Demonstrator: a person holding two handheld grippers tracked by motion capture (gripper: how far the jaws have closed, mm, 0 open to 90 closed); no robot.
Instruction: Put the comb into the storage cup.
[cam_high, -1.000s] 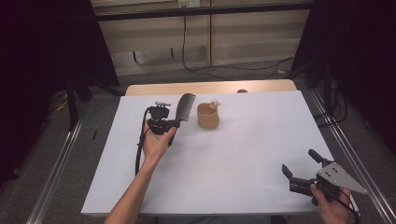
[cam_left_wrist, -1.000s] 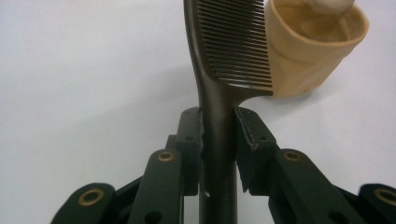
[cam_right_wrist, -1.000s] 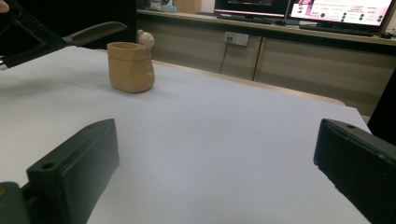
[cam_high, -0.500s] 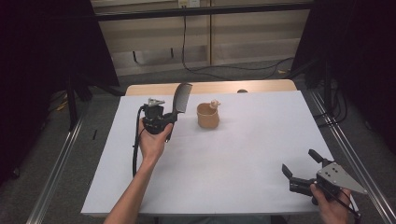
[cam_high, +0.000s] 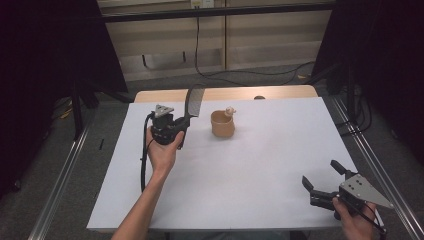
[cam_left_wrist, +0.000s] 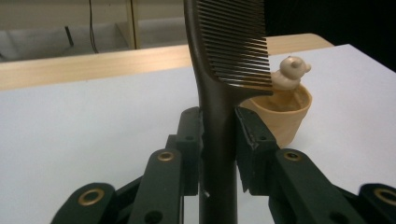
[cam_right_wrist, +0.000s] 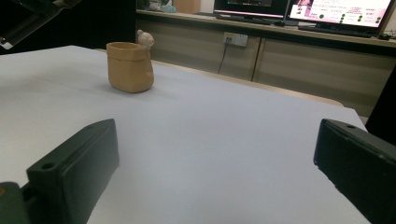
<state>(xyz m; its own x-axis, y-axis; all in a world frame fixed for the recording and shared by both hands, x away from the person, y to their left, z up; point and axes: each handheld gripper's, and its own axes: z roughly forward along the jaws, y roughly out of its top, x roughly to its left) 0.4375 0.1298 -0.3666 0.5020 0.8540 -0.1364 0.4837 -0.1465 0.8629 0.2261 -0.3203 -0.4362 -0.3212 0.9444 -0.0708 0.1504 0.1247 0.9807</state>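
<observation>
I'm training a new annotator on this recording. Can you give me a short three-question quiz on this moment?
1. True or false: the left gripper is shut on the dark comb.
2. What sits on the rim of the tan cup? A) a spoon B) a small pale animal figure C) a lid
3. Fill in: the right gripper, near the white table's front right corner, has its jaws ____.

Key: 1 true. 2 B, the figure. 3 open.

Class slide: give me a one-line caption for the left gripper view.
Left gripper clamps a dark comb upright by its handle, beside a tan cup.
</observation>
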